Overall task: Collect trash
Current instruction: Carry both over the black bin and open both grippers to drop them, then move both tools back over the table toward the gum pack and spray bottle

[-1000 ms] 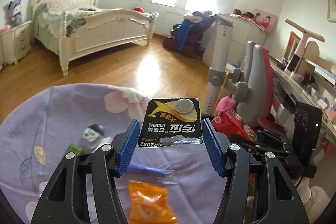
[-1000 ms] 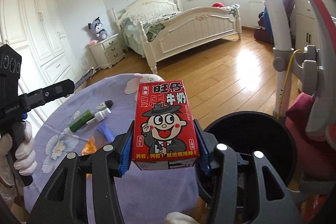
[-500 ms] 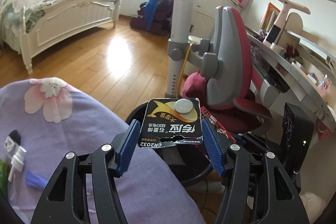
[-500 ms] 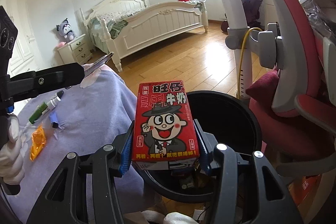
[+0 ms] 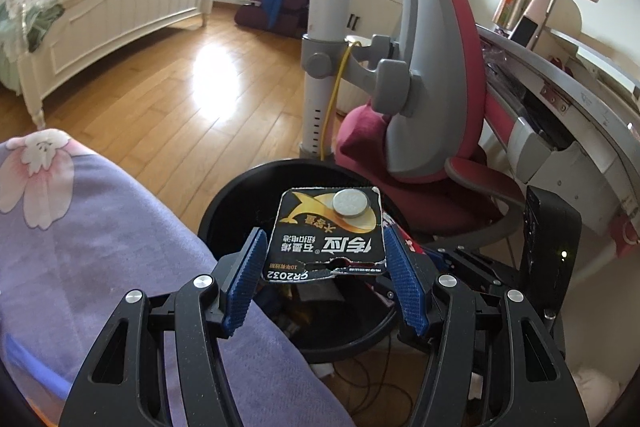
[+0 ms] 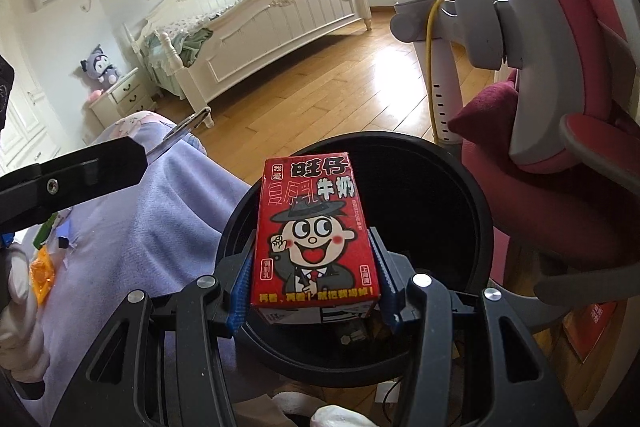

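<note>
- Right now, in the left wrist view, the left tongs (image 5: 326, 277) hold a flat black-and-gold card blister pack with one silver coin cell (image 5: 326, 235) pinched by its side edges between the blue ribbed pads (image 5: 244, 283); the pack sits at lower centre of the frame, above the mouth of the round black plastic waste bin (image 5: 232, 195).
- The pack's bottom edge is torn, and its print reads upside down.
- Inside the bin the contents are dark and jumbled; nothing there can be named.
- At lower left, the worktop under a lilac cloth with a pink flower print (image 5: 80, 227) is cut off by the frame edge.
- In the right wrist view, the right tongs (image 6: 314, 285) are closed on a red cardboard milk carton with a cartoon face in a hat (image 6: 314, 235), gripped at its lower sides; it stands upright at centre frame over the bin's open mouth.
- The carton hides most of the bin floor behind it.
- At far left, a white-gloved hand (image 6: 18, 291) is only partly in frame, beside an orange sweet wrapper (image 6: 42, 273) on the cloth.
- A small green and blue item near the wrapper is too hidden to identify.
- The red and grey desk chair (image 5: 432, 87) fills the right of both views, cropped.
</note>
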A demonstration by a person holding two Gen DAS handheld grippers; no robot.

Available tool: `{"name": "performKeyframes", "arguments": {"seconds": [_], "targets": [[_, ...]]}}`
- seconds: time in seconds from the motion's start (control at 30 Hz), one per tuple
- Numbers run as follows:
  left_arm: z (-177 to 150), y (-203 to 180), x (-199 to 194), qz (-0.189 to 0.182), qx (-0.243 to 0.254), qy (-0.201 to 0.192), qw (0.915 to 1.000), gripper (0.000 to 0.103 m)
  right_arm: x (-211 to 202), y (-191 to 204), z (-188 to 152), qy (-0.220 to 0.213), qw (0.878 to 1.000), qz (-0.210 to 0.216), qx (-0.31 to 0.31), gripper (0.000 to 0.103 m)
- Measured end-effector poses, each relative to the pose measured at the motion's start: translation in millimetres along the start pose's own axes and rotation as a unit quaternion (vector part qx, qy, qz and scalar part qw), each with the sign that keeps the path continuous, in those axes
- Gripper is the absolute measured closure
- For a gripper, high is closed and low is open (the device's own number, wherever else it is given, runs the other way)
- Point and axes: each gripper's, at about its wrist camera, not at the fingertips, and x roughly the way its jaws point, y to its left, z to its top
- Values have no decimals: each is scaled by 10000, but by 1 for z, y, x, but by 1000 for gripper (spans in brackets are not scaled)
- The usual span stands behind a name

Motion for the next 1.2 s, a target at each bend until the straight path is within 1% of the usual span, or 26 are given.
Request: {"name": "performKeyframes", "arguments": {"seconds": [0.17,0.23,0.27,0.3,0.33,0.37,0.43,0.6,0.73,0.87,0.97,1.1,1.17,1.2], "targets": [[1,-1,7,9,8,87,10000,42,2,-2,2,39,10000,-44,61,51],[3,-5,10,151,97,152,9997,42,4,-3,4,105,9998,-68,146,31],[3,-7,10,238,151,162,9995,42,3,-5,5,75,9997,-103,216,12],[4,-8,8,304,207,147,9992,41,0,-5,5,2,9996,-111,265,10],[4,-8,4,333,237,118,9991,40,-2,-6,5,-35,9996,-72,273,10],[4,-9,0,355,255,71,9990,35,-5,-5,5,-50,9997,-68,248,10],[5,-7,-13,380,245,-66,9990,30,-8,-2,4,-130,9997,-123,149,10],[3,3,-52,501,94,-444,9977,30,-16,12,2,-262,9997,16,16,10],[-5,20,-90,760,-3,-745,9943,30,-23,29,7,-373,9991,165,-149,10],[-18,49,-131,1179,-224,-1014,9876,30,-32,52,16,-443,9978,342,-360,10],[-30,79,-159,1396,-544,-1134,9822,30,-36,79,20,-434,9961,488,-587,10],[-49,115,-196,1819,-810,-1314,9711,30,-39,120,27,-404,9921,731,-938,10],[-59,135,-209,2033,-922,-1294,9661,30,-39,142,32,-386,9890,854,-1148,11],[-63,146,-214,2107,-968,-1233,9649,30,-38,152,34,-338,9874,931,-1231,14]]}}
